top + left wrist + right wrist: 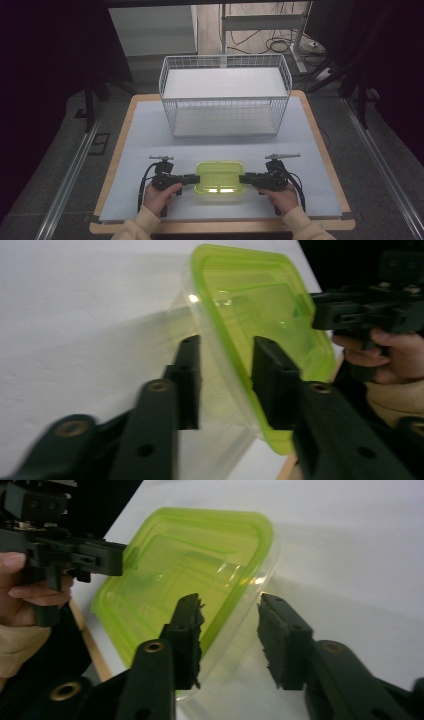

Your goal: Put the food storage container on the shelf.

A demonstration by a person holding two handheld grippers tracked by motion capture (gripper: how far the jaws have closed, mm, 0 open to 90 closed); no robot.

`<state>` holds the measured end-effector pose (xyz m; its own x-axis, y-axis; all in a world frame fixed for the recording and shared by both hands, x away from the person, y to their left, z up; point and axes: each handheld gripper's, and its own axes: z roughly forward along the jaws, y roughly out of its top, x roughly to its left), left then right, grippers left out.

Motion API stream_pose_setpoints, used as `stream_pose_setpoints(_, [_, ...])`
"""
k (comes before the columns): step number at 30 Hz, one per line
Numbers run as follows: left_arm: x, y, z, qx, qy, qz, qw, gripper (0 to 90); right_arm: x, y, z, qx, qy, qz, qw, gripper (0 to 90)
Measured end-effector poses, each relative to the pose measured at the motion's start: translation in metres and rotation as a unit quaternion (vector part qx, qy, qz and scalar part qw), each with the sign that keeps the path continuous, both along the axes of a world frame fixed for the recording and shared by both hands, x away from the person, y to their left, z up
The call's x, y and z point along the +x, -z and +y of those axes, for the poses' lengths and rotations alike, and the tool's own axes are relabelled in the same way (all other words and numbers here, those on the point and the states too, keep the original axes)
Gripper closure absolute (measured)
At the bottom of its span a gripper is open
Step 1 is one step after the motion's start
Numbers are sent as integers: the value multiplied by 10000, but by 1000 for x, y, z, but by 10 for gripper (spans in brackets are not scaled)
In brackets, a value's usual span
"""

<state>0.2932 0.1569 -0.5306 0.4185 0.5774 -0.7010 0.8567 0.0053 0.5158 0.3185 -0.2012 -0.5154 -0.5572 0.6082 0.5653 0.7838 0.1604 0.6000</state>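
A clear plastic container with a lime-green lid (218, 178) sits near the table's front edge, between both grippers. My left gripper (192, 178) points at its left end. In the left gripper view the container's rim (260, 305) runs between my left gripper (226, 342) jaws, which stand apart around it. My right gripper (243, 178) meets the right end. In the right gripper view the lid (185, 560) edge passes through the gap of my right gripper (230, 600), also open. Each gripper view shows the other hand and its gripper beyond the lid.
A white wire basket (225, 100) stands at the back middle of the white mat (150, 145), with nothing in it. The mat lies on a wooden tabletop (320, 145). Dark floor, metal rails and cables surround the table.
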Motion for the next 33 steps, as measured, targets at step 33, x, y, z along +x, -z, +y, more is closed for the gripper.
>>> stream_pose_setpoints(33, [-9,-22,-1,60,173,-554,9983,816,-3,-19,-6,416,86,-140,9990,806])
